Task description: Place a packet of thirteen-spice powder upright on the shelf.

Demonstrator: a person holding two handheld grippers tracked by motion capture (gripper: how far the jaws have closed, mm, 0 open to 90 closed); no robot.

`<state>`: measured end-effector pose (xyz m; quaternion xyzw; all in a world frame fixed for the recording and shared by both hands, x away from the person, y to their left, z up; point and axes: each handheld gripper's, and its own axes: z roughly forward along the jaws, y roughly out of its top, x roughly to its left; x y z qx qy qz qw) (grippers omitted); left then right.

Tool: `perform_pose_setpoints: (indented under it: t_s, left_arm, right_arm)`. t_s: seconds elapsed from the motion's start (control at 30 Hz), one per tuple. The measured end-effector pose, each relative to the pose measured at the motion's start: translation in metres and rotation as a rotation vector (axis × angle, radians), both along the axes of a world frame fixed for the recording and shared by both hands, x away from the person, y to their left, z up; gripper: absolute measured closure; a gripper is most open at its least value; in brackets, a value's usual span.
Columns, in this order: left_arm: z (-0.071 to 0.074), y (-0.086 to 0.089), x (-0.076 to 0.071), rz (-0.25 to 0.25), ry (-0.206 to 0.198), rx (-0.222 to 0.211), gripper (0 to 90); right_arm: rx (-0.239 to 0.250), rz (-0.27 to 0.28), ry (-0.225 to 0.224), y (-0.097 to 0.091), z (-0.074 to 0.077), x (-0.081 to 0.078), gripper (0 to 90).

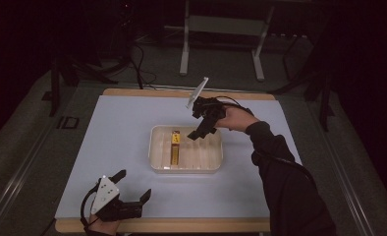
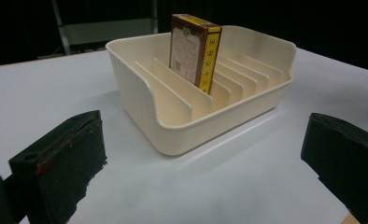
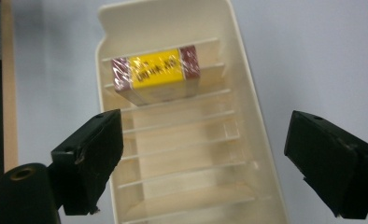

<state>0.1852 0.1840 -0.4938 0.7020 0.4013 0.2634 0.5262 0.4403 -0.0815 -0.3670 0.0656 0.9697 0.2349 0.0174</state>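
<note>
Box: a small rectangular cardboard box with a yellow edge and brown ends, wrapped in clear film (image 3: 156, 74), stands on its narrow side in a slot between two thin dividers, toward the left side of the tray as the high view shows it (image 1: 175, 146).
Tray: a cream plastic tray with rounded corners and a row of thin upright dividers (image 1: 216, 164) sits near the middle of the tabletop; the slots beside the box hold nothing.
Right gripper: the black two-jaw right gripper (image 1: 199, 130) hangs over the far right part of the tray, tilted down toward it; its jaws are spread wide, with nothing between them, and the box is apart from them, farther on in the right gripper view.
Left gripper: the black two-jaw left gripper with a grey three-cornered plate (image 1: 132, 184) is near the front left corner of the tabletop, well apart from the tray; its jaws are spread and hold nothing.
Tabletop: a pale blue sheet on a wooden board (image 1: 118, 128) carries the tray.
</note>
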Motion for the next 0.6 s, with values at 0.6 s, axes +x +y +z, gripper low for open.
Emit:
perform_pose_setpoints:
  t_s: [0.6]
  left_arm:
    - [0.000,0.000,0.000,-0.005,0.003,0.000,0.0]
  right_arm:
    - [0.082,-0.137,-0.021,-0.042,-0.006,0.001,13.3]
